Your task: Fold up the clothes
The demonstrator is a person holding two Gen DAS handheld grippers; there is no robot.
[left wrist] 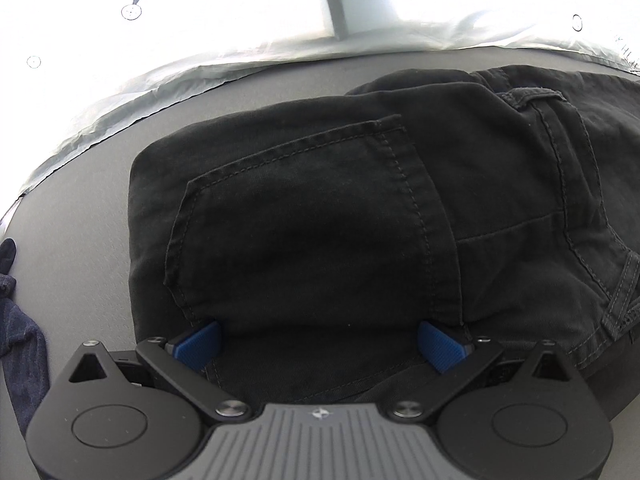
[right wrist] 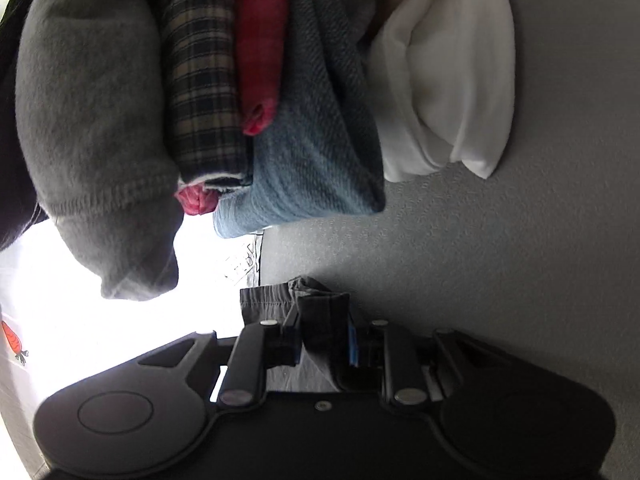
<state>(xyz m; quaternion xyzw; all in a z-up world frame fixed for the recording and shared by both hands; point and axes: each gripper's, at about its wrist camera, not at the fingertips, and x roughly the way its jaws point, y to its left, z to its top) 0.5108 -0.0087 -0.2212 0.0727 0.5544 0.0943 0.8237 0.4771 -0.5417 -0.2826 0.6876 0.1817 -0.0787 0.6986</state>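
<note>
Black trousers (left wrist: 320, 220) lie folded on the grey table (left wrist: 92, 248), back pocket facing up. My left gripper (left wrist: 318, 340) hovers low over their near edge, pointing steeply down. Its jaws are spread wide, and both blue pads (left wrist: 198, 344) sit at the cloth without pinching it. In the right wrist view, which is rolled sideways, my right gripper (right wrist: 324, 332) is shut on a fold of dark grey cloth (right wrist: 320, 304) with a stitched hem. That fold stands up between the fingers. I cannot tell which garment it belongs to.
Beyond the right gripper is a stack of folded clothes: grey fleece (right wrist: 92, 100), plaid (right wrist: 200, 80), red (right wrist: 260, 40), blue knit (right wrist: 320, 168) and white (right wrist: 448, 80). A white printed sheet (left wrist: 160, 40) borders the table's far edge. A dark blue garment (left wrist: 20, 340) lies at the left.
</note>
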